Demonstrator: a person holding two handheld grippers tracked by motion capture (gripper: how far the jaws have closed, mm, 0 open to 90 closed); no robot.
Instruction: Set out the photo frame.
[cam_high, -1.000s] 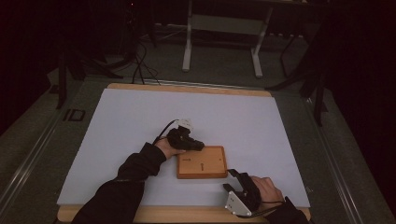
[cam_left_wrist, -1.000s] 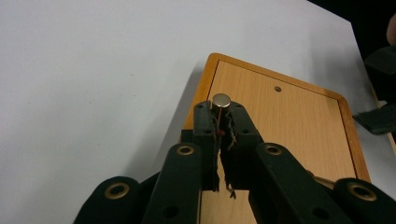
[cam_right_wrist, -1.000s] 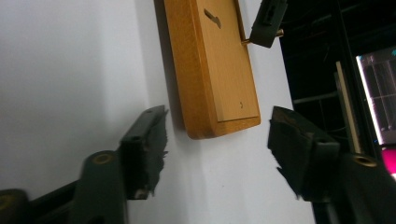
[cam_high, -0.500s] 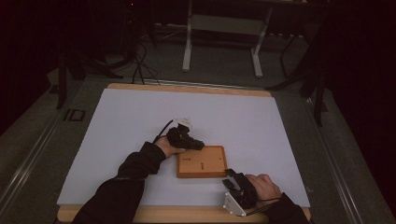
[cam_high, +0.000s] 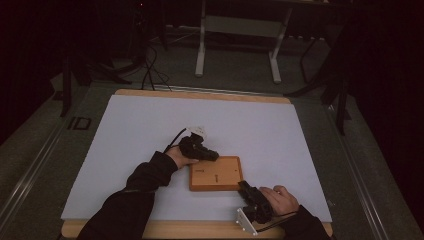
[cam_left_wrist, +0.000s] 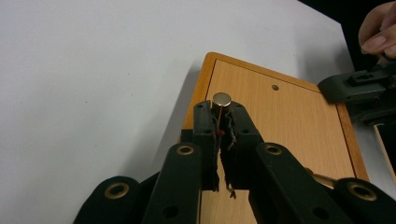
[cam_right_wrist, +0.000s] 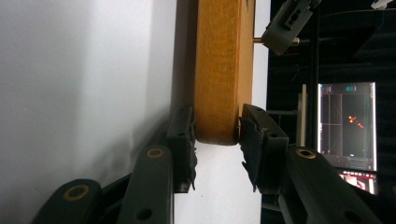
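Two handheld grippers work one flat, rectangular, light-brown wooden board (cam_high: 216, 173), which lies on a large white sheet covering the table (cam_high: 150, 125).

Item 1, table covering: the white sheet extends well beyond both grippers on every side and gives a plain, level base for the board.

Item 2, board: it sits between the two grippers, flat on the sheet. Its near corner is inside the right gripper (cam_right_wrist: 217, 135), whose jaws have just been closing; in the right gripper view the pads stand on the board's top and underside faces, gripping its edge. Judgement: this grip serves to steady the board so that it does not slide or tip while the other gripper works on it.

Item 3, left gripper (cam_left_wrist: 221, 120): it reaches over the far left corner of the board. Its jaws are almost fully together, pinching a small, brass-coloured, round-headed metal pin (cam_left_wrist: 222, 99) that stands upright just beyond the fingertips. Whether the pin's lower end is seated in the board cannot be told. Judgement: the pin is held upright so that it lines up with a hole.

Item 4, hole: one small round hole (cam_left_wrist: 275, 87) shows in the board's face, beyond and to the right of the left gripper's tips, unoccupied.

Item 5: a thin red thread (cam_left_wrist: 218, 133) lies between the left pads, below the pin head.
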